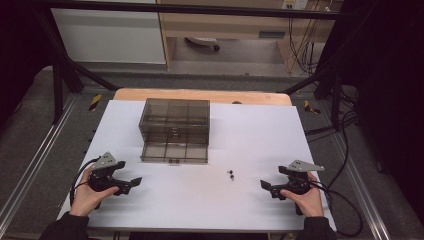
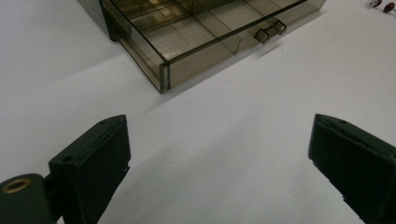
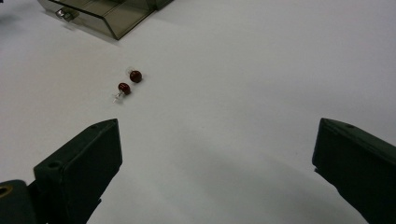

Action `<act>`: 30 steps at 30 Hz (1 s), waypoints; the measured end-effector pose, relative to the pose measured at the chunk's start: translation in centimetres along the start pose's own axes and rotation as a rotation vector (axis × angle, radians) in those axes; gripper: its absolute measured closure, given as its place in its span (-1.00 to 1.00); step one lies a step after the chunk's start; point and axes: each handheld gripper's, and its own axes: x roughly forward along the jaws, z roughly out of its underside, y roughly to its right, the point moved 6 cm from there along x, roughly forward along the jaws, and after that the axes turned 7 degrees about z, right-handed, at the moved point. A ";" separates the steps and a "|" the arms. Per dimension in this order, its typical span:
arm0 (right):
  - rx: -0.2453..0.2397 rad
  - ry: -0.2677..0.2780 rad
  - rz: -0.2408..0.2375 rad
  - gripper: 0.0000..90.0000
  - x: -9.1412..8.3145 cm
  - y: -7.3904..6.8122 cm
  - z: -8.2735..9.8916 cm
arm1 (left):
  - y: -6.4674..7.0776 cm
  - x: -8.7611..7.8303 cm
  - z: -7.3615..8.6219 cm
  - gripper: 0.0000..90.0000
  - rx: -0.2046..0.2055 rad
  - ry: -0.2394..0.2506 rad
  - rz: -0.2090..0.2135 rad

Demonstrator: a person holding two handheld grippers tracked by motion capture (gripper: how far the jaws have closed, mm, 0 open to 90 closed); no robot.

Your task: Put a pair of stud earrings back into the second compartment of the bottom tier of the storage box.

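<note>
A smoky see-through drawer box (image 1: 175, 117) stands on the white table (image 1: 250, 135), its bottom drawer (image 1: 174, 151) pulled out toward me. Two small dark red studs (image 1: 231, 174) lie right of the drawer. My left gripper (image 1: 131, 184) rests at the front left, open, pointing right with nothing between its jaws. In the left gripper view the left gripper (image 2: 219, 128) faces the drawer (image 2: 210, 32) and its handle (image 2: 270, 31). My right gripper (image 1: 268, 189) sits at the front right, open and empty. The right gripper (image 3: 218, 128) points at the studs (image 3: 130, 81), well short of them.
The drawer's compartments look bare through the tinted walls. A wooden edge (image 1: 200, 95) borders the table's far side. Black frame posts (image 1: 60, 75) and cables (image 1: 345, 150) flank the table. A corner of the drawer (image 3: 102, 14) shows in the right gripper view.
</note>
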 end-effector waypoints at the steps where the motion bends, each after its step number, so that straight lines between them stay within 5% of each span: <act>1: 0.001 -0.003 -0.001 -0.95 0.0 0.0 0.0 | 0.0 0.0 0.0 -0.88 0.000 0.000 0.000; 30: -0.033 -0.050 0.006 -0.95 1.2 -2.0 -0.6 | -0.3 -0.2 0.4 -0.85 -0.004 -0.008 0.006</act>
